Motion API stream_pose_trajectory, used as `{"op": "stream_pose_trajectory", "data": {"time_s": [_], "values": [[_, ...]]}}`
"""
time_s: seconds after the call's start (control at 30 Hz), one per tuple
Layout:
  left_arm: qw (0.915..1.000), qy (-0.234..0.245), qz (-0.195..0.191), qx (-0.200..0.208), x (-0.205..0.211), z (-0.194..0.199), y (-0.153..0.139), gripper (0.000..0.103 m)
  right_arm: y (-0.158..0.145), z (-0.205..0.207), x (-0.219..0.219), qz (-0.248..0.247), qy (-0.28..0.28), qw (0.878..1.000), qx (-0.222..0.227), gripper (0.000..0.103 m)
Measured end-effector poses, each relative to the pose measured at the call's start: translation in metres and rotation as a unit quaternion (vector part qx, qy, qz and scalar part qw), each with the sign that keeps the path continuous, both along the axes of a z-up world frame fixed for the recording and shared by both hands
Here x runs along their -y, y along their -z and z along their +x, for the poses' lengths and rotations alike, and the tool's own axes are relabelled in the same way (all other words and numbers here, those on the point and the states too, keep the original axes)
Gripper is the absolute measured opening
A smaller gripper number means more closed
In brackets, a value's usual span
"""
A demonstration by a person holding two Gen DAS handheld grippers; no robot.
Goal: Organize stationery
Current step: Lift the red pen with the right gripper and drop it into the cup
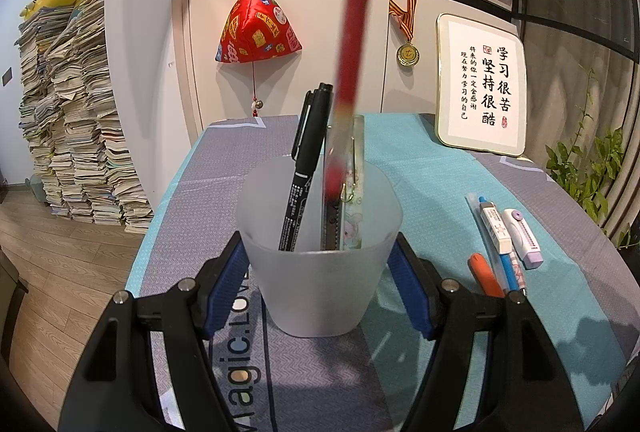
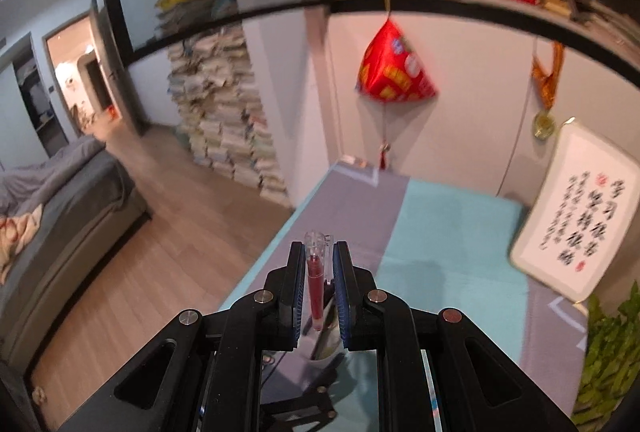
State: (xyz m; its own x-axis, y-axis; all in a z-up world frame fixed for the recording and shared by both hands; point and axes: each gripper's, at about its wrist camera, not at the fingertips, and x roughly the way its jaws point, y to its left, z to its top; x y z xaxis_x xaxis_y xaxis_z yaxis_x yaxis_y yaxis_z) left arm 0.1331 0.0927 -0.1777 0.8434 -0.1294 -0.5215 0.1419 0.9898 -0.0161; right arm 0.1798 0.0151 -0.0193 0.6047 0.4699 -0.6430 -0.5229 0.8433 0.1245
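My left gripper [image 1: 318, 264] is shut on a frosted plastic cup [image 1: 318, 272] standing on the table. The cup holds a black marker [image 1: 306, 167], a ruler [image 1: 332, 228] and a pastel patterned item [image 1: 356, 199]. A red pen [image 1: 356, 31] comes down from above with its tip inside the cup. In the right wrist view my right gripper [image 2: 319, 286] holds this red pen [image 2: 315, 284] between its blue pads, above the cup; the jaws look slightly apart around it. An orange pen [image 1: 484, 274], a blue pen [image 1: 506, 268], a correction tape [image 1: 496, 228] and a purple eraser [image 1: 524, 238] lie right of the cup.
A framed calligraphy board [image 1: 482, 87] leans at the back right of the table [image 1: 420, 159]. A green plant [image 1: 592, 167] stands at the right edge. A red hanging ornament [image 1: 256, 27] and a medal [image 1: 408, 53] hang on the cabinet behind. Tall paper stacks [image 1: 76, 111] stand on the floor left.
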Motion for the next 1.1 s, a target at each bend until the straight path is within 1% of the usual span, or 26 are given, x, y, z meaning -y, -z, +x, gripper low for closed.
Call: {"op": "stream_pose_trajectory", "data": {"time_s": [0.13,0.27,0.47,0.73,0.93,1.1], "values": [[1.0,0.0,0.0,0.0,0.0,0.0,0.0,0.07,0.025,0.013,-0.012,-0.014,-0.01,0.999,-0.032,0.015],[1.0,0.0,0.0,0.0,0.0,0.0,0.0,0.07,0.044,0.021,-0.017,-0.022,-0.012,0.998,-0.061,0.015],[1.0,0.0,0.0,0.0,0.0,0.0,0.0,0.07,0.058,0.027,-0.017,-0.027,-0.008,0.996,-0.084,0.015],[1.0,0.0,0.0,0.0,0.0,0.0,0.0,0.07,0.069,0.031,-0.016,-0.027,-0.011,0.994,-0.109,0.015],[1.0,0.0,0.0,0.0,0.0,0.0,0.0,0.07,0.064,0.029,-0.009,-0.02,-0.008,0.994,-0.105,0.015],[1.0,0.0,0.0,0.0,0.0,0.0,0.0,0.07,0.067,0.029,-0.011,-0.028,-0.017,0.993,-0.117,0.015]]}}
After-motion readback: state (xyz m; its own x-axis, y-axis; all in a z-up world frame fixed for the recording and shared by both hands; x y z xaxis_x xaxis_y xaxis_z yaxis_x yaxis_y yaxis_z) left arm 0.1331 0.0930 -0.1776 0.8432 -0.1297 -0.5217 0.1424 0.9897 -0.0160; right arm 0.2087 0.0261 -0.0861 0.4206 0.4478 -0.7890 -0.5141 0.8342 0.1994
